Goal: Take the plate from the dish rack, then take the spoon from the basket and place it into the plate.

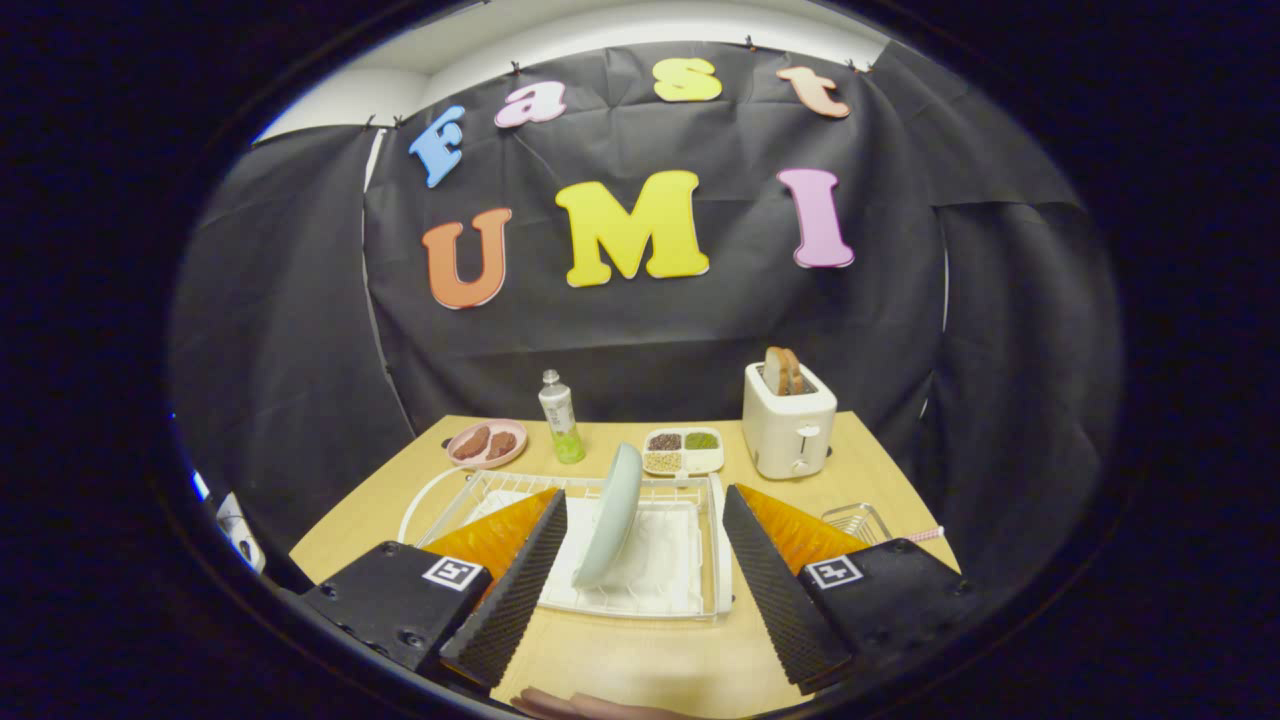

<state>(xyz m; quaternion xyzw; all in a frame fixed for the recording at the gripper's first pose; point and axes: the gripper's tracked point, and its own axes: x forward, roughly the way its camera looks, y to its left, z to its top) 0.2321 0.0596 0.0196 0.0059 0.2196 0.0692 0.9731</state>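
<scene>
Fingers of the gripper [636, 560] spread around the upright plate [612, 515] at twelve o'clock; an off-centre pinch could tip it in the dish rack [715, 560].

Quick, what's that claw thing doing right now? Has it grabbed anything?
Gripper: open and holding nothing; its fingers are spread wide on either side of the plate, which stands on edge in the dish rack, untouched.
</scene>
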